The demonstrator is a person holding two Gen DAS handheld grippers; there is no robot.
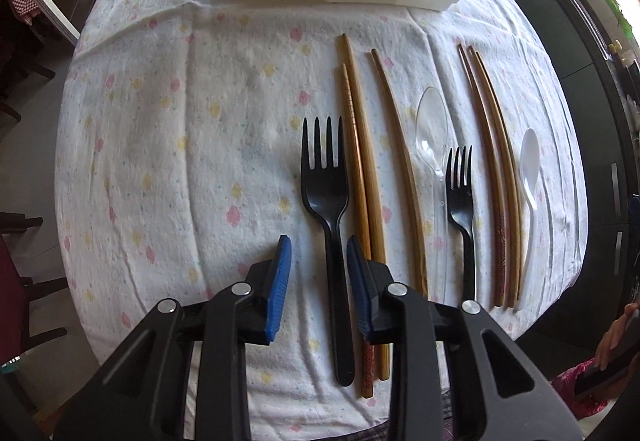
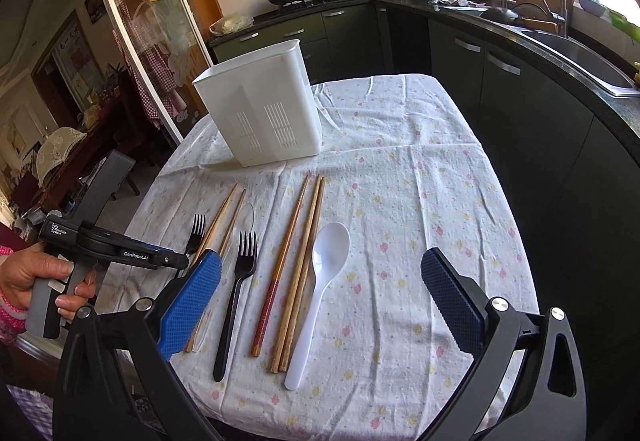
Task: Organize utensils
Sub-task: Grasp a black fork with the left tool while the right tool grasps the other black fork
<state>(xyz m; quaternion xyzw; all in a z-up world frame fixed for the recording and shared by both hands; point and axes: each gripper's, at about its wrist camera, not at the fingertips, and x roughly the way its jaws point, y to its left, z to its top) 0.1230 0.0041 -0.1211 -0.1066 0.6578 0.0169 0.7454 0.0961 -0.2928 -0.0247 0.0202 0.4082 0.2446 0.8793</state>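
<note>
Black plastic fork (image 1: 328, 201) lies on the table (image 1: 160, 161) between my left gripper (image 1: 319, 253) pads, narrowed but not yet pinching its handle, so I should centre, squeeze squarely and avoid the touching chopsticks (image 1: 362, 169).

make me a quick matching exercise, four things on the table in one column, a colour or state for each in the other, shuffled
Things:
1. large fork
2. spoon at the far right of the row
3. utensil holder
4. right hand-held gripper

Descriptions:
A. white, lying flat
B. jaws wide open, empty
C. black, handle between blue pads
D. white, standing upright

Pairs: 1-C, 2-A, 3-D, 4-B
</note>
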